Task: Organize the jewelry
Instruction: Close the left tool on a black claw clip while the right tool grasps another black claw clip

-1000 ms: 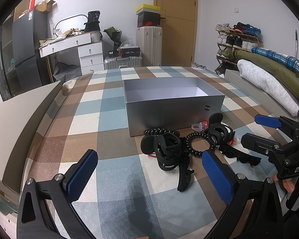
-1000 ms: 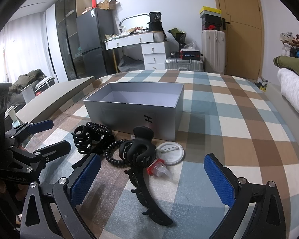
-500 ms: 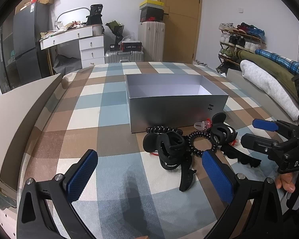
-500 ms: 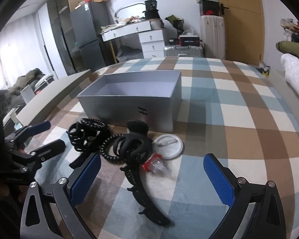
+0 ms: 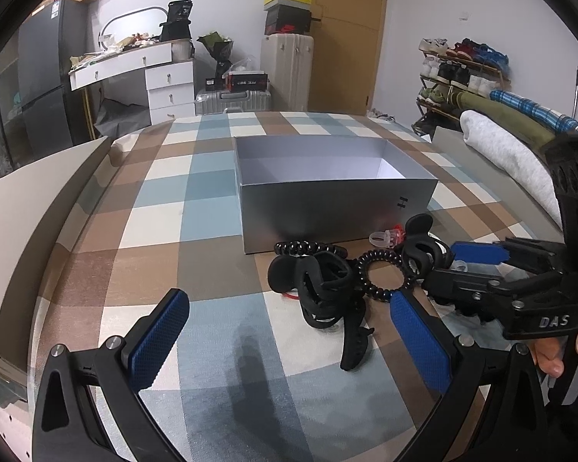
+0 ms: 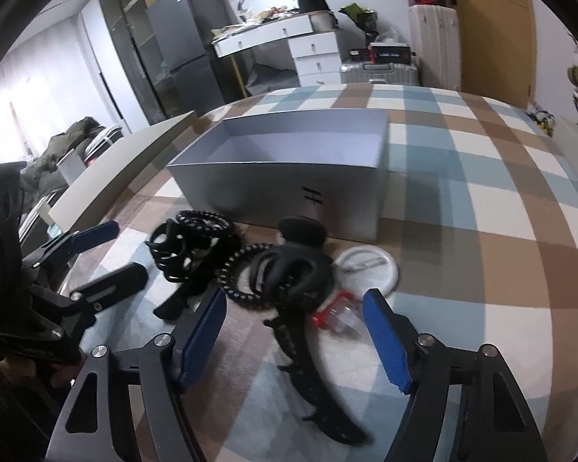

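Right wrist view: your box point(image 6: 289, 188) sits empty; right hand-held gripper point(image 6: 293, 335) is closing around the hair claw point(image 6: 289, 269), nothing pinched; left hand-held gripper point(image 5: 285, 331) spread.

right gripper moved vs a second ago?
Yes. In the left wrist view the right gripper has come in leftward, toward the black hair claw before the silver box; its jaws are closing, nothing gripped yet.

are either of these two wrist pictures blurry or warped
Left wrist view: sharp, with fisheye bending and dark corners; a soft shadow falls ahead of the left hand-held gripper. Right wrist view: same bending, but motion-smeared, most on the black hair claw and grey box.
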`<state>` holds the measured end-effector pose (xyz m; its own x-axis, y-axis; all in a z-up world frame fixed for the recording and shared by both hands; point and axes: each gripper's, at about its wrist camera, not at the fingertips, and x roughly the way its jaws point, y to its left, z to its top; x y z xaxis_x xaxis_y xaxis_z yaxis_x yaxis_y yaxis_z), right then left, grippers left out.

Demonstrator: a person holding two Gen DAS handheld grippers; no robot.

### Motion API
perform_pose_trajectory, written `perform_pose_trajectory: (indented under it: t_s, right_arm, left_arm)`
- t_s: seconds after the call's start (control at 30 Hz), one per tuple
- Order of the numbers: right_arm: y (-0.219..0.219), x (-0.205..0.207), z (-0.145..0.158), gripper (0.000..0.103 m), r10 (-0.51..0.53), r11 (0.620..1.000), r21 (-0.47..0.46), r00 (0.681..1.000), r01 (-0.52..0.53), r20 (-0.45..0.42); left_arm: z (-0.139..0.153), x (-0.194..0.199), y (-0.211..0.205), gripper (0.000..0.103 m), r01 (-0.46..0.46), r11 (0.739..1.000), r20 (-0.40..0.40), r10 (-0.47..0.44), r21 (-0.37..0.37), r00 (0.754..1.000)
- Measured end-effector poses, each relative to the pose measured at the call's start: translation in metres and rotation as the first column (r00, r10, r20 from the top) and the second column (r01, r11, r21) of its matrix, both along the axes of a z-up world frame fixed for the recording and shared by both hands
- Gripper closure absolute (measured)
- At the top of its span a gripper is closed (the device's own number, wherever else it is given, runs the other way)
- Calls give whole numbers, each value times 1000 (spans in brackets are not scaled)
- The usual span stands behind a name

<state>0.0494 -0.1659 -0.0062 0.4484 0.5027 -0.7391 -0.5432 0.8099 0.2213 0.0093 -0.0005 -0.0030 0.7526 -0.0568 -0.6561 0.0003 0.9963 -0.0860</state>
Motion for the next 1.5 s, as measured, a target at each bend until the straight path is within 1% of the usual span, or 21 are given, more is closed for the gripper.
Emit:
perform_pose_trajectory:
  t_s: [0.2, 0.27, 0.37, 0.47, 0.6, 0.8, 0.9, 1.0, 1.1, 1.17, 1.27, 1.3, 1.33, 1.4, 1.43, 1.47, 1.5]
  right_arm:
    - [12, 10, -3, 37, -16, 999, -40, 1000, 16, -4]
    - [13, 14, -4, 44, -23, 999, -40, 1000, 22, -7]
    - [12, 15, -4, 52, -26, 999, -42, 1000, 26, -6]
    - [12, 13, -2, 54, -18, 999, -27, 1000, 18, 12]
    - [14, 8, 4, 54, -7, 1000, -22, 999, 8, 52]
    - [15, 4, 10, 54, 3, 1000, -9, 997, -3, 72]
    - [13, 2, 15, 54, 1, 1000, 6, 996, -2, 86]
    - [7, 1, 21, 55, -7, 999, 38, 995, 3, 100]
    - [0, -1, 28, 55, -23, 997, 71, 993, 15, 116]
    - [-4, 0, 30, 55, -36, 996, 90, 992, 25, 121]
    - [-7, 2, 32, 55, -43, 994, 104, 992, 30, 120]
    - [-8, 2, 32, 55, -43, 994, 105, 992, 30, 120]
    - [-8, 3, 32, 55, -44, 994, 106, 992, 31, 120]
    - [-9, 3, 31, 55, -40, 994, 108, 992, 27, 117]
    - [-9, 2, 31, 55, -41, 994, 108, 992, 28, 118]
    - [-9, 3, 31, 55, -40, 994, 109, 992, 27, 116]
    - [-9, 2, 31, 55, -39, 994, 110, 992, 26, 116]
  left_arm:
    - [0, 1, -6, 1, 26, 999, -5, -25, 23, 1000]
    - [0, 1, -6, 1, 25, 999, -6, -24, 29, 1000]
    - [0, 1, -5, 1, 23, 999, -8, -23, 28, 1000]
    - [-1, 2, -5, 1, 22, 999, -9, -21, 27, 1000]
    - [0, 2, -6, 1, 16, 999, -2, -16, 34, 1000]
    - [1, 1, -8, 1, 28, 999, 12, -29, 43, 1000]
    - [2, 4, -9, 1, 45, 999, 12, -45, 13, 999]
    - [2, 7, -12, 2, 55, 998, 10, -55, 16, 998]
    - [2, 9, -14, 6, 66, 998, 6, -66, 16, 998]
    - [1, 11, -15, 7, 69, 997, -2, -69, 16, 998]
    - [0, 16, -14, 20, 65, 998, -16, -65, 9, 998]
    - [-1, 18, -13, 28, 63, 998, -23, -63, -4, 998]
    - [-2, 19, -12, 39, 63, 998, -30, -63, -14, 998]
    - [-5, 21, -13, 49, 60, 998, -45, -61, -17, 997]
    - [-5, 22, -12, 54, 59, 998, -48, -59, -16, 997]
    - [-5, 21, -11, 56, 53, 998, -48, -54, -16, 997]
    - [-5, 20, -11, 61, 52, 999, -45, -52, -18, 998]
